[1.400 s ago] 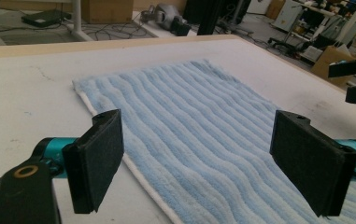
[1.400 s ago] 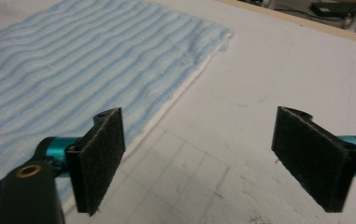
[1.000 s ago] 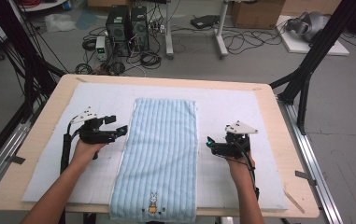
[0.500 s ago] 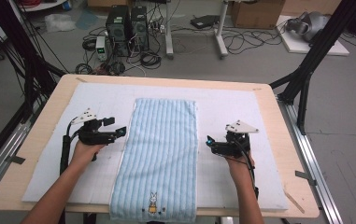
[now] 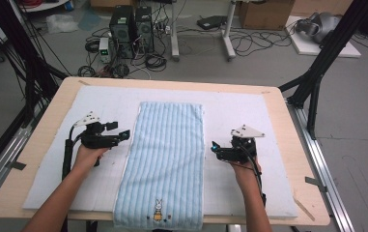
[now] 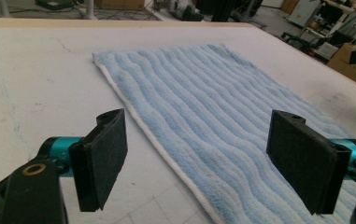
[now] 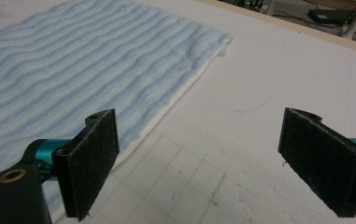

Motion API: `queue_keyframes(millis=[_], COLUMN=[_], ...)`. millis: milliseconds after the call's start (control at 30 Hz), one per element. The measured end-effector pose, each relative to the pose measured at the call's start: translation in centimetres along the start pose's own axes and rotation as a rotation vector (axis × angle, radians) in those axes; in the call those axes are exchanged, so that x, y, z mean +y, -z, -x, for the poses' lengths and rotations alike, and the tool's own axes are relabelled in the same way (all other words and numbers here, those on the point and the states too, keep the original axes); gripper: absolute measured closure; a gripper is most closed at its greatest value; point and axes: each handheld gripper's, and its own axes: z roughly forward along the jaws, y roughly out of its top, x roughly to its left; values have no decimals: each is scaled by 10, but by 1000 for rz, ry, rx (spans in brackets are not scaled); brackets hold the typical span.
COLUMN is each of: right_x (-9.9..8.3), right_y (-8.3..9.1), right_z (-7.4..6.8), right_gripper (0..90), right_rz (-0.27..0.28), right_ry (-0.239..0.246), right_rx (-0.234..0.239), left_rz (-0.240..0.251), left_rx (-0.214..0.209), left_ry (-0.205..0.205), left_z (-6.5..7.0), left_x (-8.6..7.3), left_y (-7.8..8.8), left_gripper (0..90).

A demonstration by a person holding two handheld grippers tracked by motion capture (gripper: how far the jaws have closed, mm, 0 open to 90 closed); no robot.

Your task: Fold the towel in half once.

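A light blue striped towel [image 5: 164, 159] lies flat and lengthwise in the middle of the white mat, with a small bunny motif [image 5: 158, 217] at its near end. My left gripper [image 5: 123, 135] is open just off the towel's left edge, jaws pointing at it. In the left gripper view the gripper [image 6: 201, 158] straddles the towel's white hem [image 6: 166, 154], above the cloth [image 6: 222, 102]. My right gripper [image 5: 215, 149] is open just off the towel's right edge. In the right gripper view the gripper [image 7: 208, 161] has its left pad [image 7: 94, 161] over the towel [image 7: 87, 60] edge, the other over bare mat.
The white mat [image 5: 249, 111] covers most of the wooden table [image 5: 300, 159]. Black frame legs [image 5: 317, 72] stand at the table's right and left sides. Computer towers [image 5: 128, 24] and cables sit on the floor beyond the far edge.
Both grippers have hardly shifted; the left one has drifted slightly toward the near side. The towel lies as before.
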Motion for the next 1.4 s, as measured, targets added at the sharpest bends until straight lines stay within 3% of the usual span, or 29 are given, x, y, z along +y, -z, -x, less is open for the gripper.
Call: queue_keyframes(millis=[200,333,500,567,667,833,967,1033,1100,1233,1400], right_x=[-1,-1,-1,-2,-3,-3,-3,-3,-3,1,8], right_y=[0,-1,-3,-4,-6,-7,-8,-10,-13,-20,-39], right_z=[0,0,-2,-2,-2,-2,-2,-2,-3,-6,-7], right_gripper=[117,117,118,118,118,118,118,118,118,118,118], right_rz=[11,3,-4,-10,-20,-19,-26,-33,-43,-59,-103], right_ry=[-24,-25,-27,-30,-26,-25,-27,-23,-32,-37,-46], right_rx=[14,13,19,19,22,23,12,11,16,33,37], left_rz=[-18,-71,-134,-177,-249,-290,-291,-295,-282,-262,-249], left_rx=[13,18,61,80,141,217,186,159,156,164,147], left_ry=[51,39,27,1,-31,-138,-191,-215,-201,-124,-90], left_z=[-8,-11,-10,-8,-4,2,6,8,8,0,-3], left_x=[5,12,18,18,18,13,13,12,12,13,13], left_y=[-13,-28,-51,-60,-75,-82,-83,-84,-84,-82,-81], left_gripper=[226,230,272,295,343,475,612,741,830,841,838])
